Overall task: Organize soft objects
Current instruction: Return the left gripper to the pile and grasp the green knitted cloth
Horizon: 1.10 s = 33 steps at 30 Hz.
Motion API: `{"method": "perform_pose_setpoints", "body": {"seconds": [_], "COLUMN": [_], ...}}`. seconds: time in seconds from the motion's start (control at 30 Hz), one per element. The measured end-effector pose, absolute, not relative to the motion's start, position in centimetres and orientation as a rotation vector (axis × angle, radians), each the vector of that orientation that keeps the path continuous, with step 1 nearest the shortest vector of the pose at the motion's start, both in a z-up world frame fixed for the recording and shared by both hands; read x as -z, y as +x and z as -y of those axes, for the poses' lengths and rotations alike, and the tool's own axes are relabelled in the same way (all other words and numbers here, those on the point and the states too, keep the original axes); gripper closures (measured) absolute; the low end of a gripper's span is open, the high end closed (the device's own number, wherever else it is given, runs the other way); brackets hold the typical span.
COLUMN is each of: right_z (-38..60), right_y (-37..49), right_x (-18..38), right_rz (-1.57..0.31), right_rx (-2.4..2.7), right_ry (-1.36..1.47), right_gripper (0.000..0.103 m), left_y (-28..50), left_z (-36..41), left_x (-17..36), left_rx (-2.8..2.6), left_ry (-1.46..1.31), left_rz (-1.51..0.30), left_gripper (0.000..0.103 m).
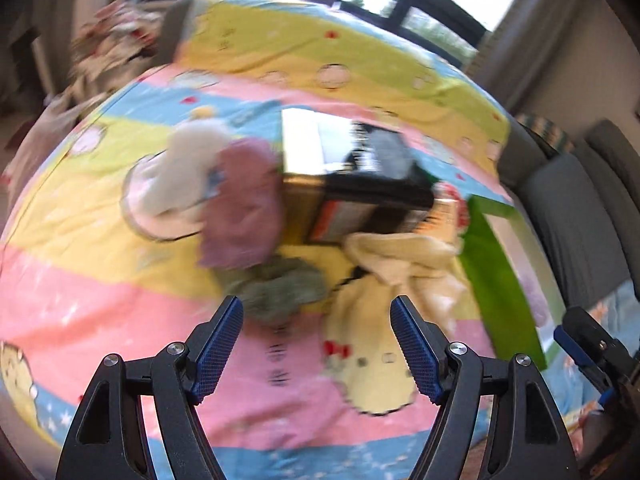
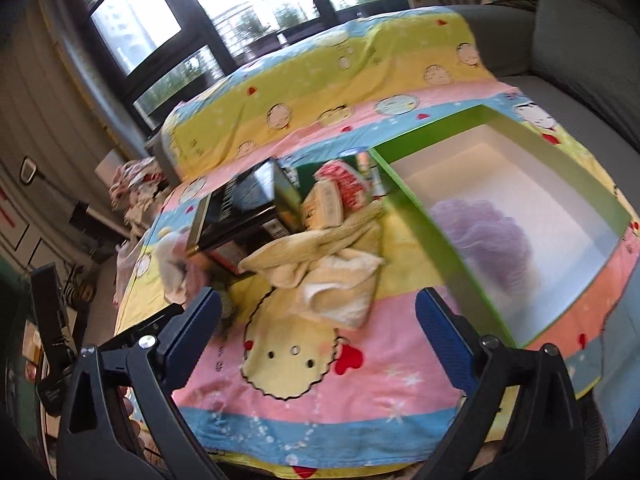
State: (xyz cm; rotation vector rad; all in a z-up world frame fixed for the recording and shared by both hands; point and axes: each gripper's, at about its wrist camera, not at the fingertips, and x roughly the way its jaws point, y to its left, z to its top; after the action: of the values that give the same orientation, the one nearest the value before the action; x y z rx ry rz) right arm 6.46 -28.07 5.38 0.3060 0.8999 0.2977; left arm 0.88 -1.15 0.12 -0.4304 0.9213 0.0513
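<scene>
Tongs both gape wide, my left gripper (image 1: 316,344) and right gripper (image 2: 320,344) holding nothing. Crumpled cream towel (image 2: 320,268) lies just beside the green-walled open box (image 2: 424,216), bare striped cartoon bedsheet (image 2: 304,400) under me.

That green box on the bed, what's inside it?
Inside the green box lies one fluffy purple thing, blurred, on the white bottom. The rest looks bare, though the near wall hides the strip of floor behind it.

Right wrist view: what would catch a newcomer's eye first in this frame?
The bright cartoon-print bedsheet in pink, yellow and blue stripes fills the frame. On its right sits an open green-walled box with a white inside, holding a fluffy lilac cloth. Left of the box lies a crumpled cream towel, in front of some leaning books.
</scene>
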Motion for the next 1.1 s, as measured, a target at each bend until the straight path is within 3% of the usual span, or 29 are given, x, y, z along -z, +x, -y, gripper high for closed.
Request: {"method": "perform_pose_setpoints", "body": {"seconds": [0.37, 0.67, 0.73, 0.8, 0.9, 1.1], "right_z": [18.9, 11.9, 11.4, 11.2, 11.4, 13.8], "right_y": [9.4, 13.8, 14.4, 14.6, 14.8, 13.0], "right_x": [-1.4, 4.8, 5.8, 6.3, 6.5, 4.5], "right_rz": [-1.042, -1.205, -1.215, -1.221, -1.210, -1.191], "right_rx": [-0.531, -0.556, -0.542, -0.551, -0.563, -0.651], "right_ry": [0.248, 0.202, 0.192, 0.204, 0.228, 0.320], "right_gripper": [0.012, 0.039, 0.050, 0.071, 0.092, 0.095], "left_y": [-0.7, -1.6, -2.0, -2.2, -2.3, -2.1], "left_z": [-4.3, -5.9, -6.0, -6.1, -6.1, -6.3], "left_x": [4.0, 5.3, 5.4, 5.6, 5.8, 5.7], "left_rx": [-0.174, -0.178, -0.180, -0.181, -0.179, -0.160], "left_ry": [-0.525, -0.579, -0.580, -0.580, -0.581, -0.610], "left_rz": [-0.957, -0.963, -0.961, -0.966, -0.974, -0.972], "left_gripper": [0.026, 0.026, 0.027, 0.026, 0.027, 0.027]}}
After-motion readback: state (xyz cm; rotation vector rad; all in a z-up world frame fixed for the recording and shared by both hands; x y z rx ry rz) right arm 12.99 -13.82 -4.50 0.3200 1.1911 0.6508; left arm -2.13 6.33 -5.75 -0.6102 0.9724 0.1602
